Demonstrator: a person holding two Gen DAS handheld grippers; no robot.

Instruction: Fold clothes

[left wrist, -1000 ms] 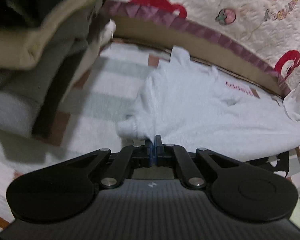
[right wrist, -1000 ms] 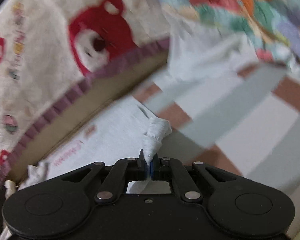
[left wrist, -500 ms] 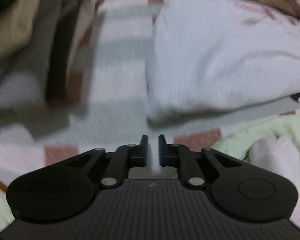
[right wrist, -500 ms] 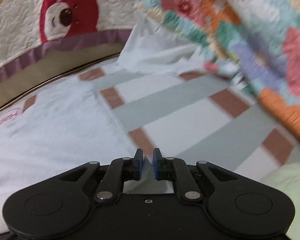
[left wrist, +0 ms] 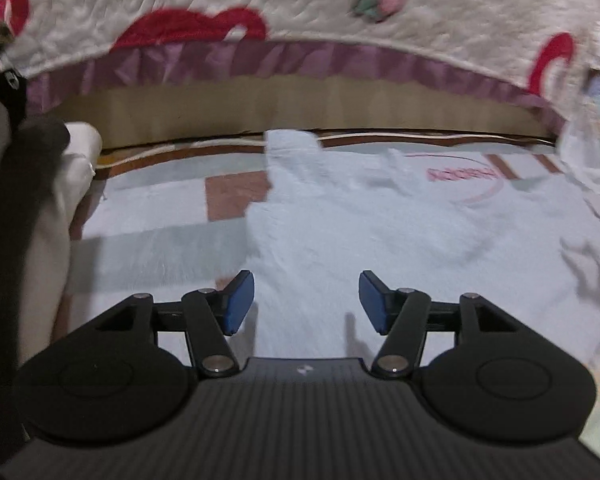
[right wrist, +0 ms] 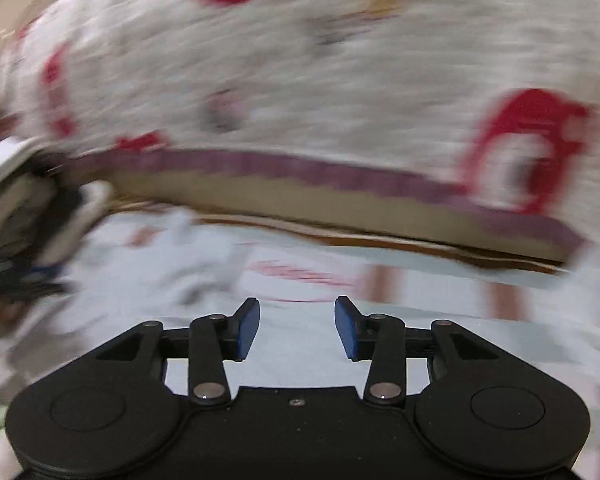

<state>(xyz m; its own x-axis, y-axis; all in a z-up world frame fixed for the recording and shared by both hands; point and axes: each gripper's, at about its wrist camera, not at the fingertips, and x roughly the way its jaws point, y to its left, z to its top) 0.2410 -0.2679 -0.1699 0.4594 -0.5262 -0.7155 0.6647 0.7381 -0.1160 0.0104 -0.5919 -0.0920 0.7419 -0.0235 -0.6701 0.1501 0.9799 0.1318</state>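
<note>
Both your grippers spread empty, left gripper (left wrist: 306, 300) and right gripper (right wrist: 296, 328) over the white garment (left wrist: 380, 232), checked bedsheet (left wrist: 148, 240) beneath it, quilt (left wrist: 300, 0) along the far edge.

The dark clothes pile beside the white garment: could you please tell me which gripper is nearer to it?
Left. The left gripper hovers open over the white garment with the dark clothes pile close beside it; the right gripper sees it farther off.

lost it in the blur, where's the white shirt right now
In the left wrist view, the white shirt lies flat on the checked blanket, centre to right, ahead of the open left gripper.
</note>
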